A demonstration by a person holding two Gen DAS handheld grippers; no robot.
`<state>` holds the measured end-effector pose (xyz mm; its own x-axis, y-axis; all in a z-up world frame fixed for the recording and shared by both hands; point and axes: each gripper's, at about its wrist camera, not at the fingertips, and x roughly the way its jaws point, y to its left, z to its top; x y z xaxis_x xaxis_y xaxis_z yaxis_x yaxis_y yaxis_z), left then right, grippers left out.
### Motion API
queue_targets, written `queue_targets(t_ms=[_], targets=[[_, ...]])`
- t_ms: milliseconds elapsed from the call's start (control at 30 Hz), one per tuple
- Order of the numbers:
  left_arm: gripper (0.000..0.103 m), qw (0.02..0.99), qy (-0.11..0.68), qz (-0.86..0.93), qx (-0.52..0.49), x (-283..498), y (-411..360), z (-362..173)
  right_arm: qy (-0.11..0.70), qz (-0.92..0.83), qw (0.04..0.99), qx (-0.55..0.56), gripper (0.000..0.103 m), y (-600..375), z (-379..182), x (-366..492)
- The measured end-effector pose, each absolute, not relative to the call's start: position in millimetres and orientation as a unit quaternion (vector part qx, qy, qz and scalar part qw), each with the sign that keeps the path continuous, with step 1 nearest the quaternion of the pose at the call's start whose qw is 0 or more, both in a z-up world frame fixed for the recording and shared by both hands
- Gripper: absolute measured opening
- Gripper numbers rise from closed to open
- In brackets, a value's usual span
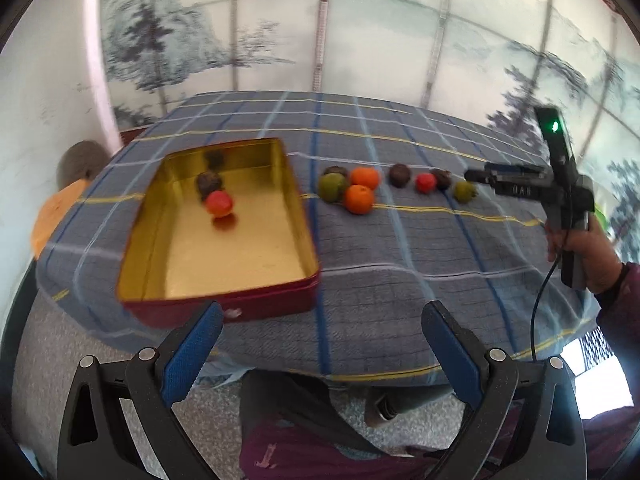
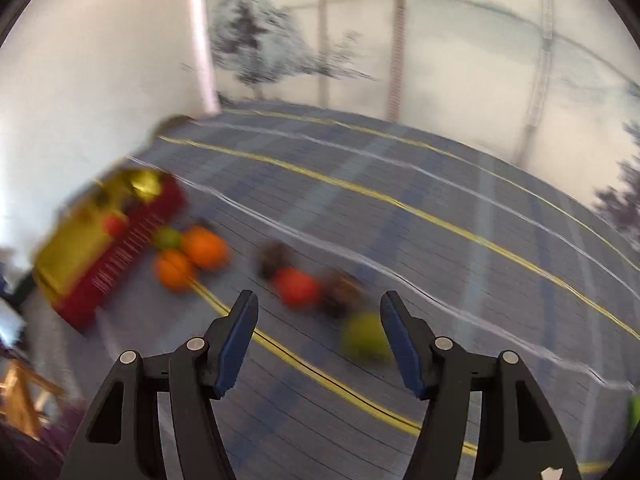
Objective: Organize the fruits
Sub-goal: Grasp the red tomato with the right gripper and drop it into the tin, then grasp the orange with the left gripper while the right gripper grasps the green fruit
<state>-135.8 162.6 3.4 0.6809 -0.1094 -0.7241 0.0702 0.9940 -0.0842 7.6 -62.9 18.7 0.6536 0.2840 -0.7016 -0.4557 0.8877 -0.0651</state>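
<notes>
The red tin (image 1: 224,304) is sitting open on the table (image 1: 400,280), already holding a red fruit (image 1: 219,203) and a dark one. The right gripper (image 2: 318,344), jaws spread empty, is hovering by the small green fruit (image 2: 362,338), likely next. The left gripper (image 1: 320,344) is waiting, jaws wide, holding nothing.

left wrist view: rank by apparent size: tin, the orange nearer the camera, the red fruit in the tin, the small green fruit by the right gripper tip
1. Rectangular gold-lined red tin.
2. Nearer round orange.
3. Round red fruit inside the tin: slightly smaller, though blur makes this close.
4. Small green fruit, beside the right gripper.
</notes>
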Motion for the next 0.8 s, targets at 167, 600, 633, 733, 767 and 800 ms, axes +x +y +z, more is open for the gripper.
queue_targets(t_ms=[167,600,633,733,767,800], targets=[[0.098,0.911,0.395,-0.118,0.026,-98.5,143.2,20.8,0.389,0.137,0.909,-0.062,0.061,-152.2,-1.5,8.1],[0.052,0.825,0.543,-0.151,-0.029,30.4,118.5,-14.9,0.380,0.165,0.910,0.021,0.079,-183.1,-16.6,10.1],[0.050,0.823,0.551,-0.138,-0.032,36.9,115.6,-21.3,0.379,0.168,0.909,0.033,0.079,-186.7,-16.5,10.3],[0.044,0.822,0.559,-0.099,-0.043,50.8,113.7,-36.6,0.377,0.172,0.909,0.056,0.080,-194.4,-16.3,10.3],[0.043,0.821,0.561,-0.092,-0.048,54.3,114.2,-40.0,0.375,0.174,0.908,0.060,0.080,-195.5,-15.4,10.3],[0.043,0.820,0.563,-0.084,-0.054,58.0,114.9,-43.4,0.374,0.176,0.909,0.061,0.081,-195.8,-14.9,9.8]])
